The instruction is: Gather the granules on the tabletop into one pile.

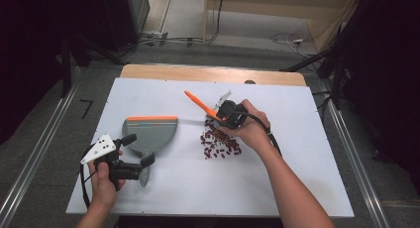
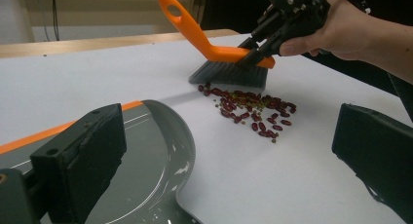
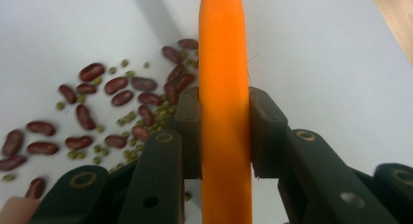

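Left gripper view had the brush (image 2: 229, 63) set down at the far edge of the beans (image 2: 253, 112), orange handle grasped tight in the right claw (image 2: 272, 44). Short low strokes toward the dustpan (image 2: 146, 151) would probably be wise so nothing gets flicked across the white tabletop (image 2: 292, 185). The left claw (image 1: 133, 156) was released, jaws spread wide around the dustpan's handle end.

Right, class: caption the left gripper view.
Hand-held gripper presses orange brush behind beans, dustpan waiting nearby.
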### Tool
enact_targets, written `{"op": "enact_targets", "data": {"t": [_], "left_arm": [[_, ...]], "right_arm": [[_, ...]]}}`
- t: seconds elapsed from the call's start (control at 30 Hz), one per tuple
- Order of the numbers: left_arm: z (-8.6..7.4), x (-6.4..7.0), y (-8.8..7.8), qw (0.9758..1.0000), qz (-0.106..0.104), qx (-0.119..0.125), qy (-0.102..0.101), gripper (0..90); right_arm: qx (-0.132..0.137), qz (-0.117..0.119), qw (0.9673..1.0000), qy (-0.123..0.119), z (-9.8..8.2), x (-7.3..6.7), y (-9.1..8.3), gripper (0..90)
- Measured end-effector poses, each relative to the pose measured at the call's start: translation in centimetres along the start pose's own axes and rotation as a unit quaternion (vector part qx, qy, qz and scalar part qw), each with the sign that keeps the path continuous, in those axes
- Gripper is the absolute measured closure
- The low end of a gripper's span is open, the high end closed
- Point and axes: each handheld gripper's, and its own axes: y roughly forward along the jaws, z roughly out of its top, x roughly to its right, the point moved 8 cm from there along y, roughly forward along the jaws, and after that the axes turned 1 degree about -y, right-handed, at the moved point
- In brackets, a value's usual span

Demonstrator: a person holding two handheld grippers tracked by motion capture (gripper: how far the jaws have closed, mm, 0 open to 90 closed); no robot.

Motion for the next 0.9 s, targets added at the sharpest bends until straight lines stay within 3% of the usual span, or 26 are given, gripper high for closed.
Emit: {"op": "enact_targets", "data": {"t": [0.5,0.57,0.77,0.87,0.9], "left_arm": [[-0.2,0.1,0.2,1.0000,0.000,-0.005,0.001,0.0],[-0.2,0.1,0.2,1.0000,0.001,-0.004,0.001,0.0],[-0.2,0.1,0.2,1.0000,0.001,-0.005,0.001,0.0],[-0.2,0.0,0.2,1.0000,0.001,-0.006,0.001,0.0],[-0.2,0.0,0.2,1.0000,0.001,-0.006,0.001,0.0]], "right_arm": [[0.011,0.026,0.9988,-0.040,-1.5,-2.6,-1.7,69.1],[0.013,0.019,0.9987,-0.045,-1.5,-2.7,-1.9,69.1],[0.040,0.011,0.9989,-0.024,-1.2,-2.3,-3.2,69.2],[0.059,0.028,0.9979,-0.002,-0.7,-2.8,-4.5,69.2],[0.067,0.050,0.9964,0.012,-0.4,-3.7,-5.1,69.1]]}}
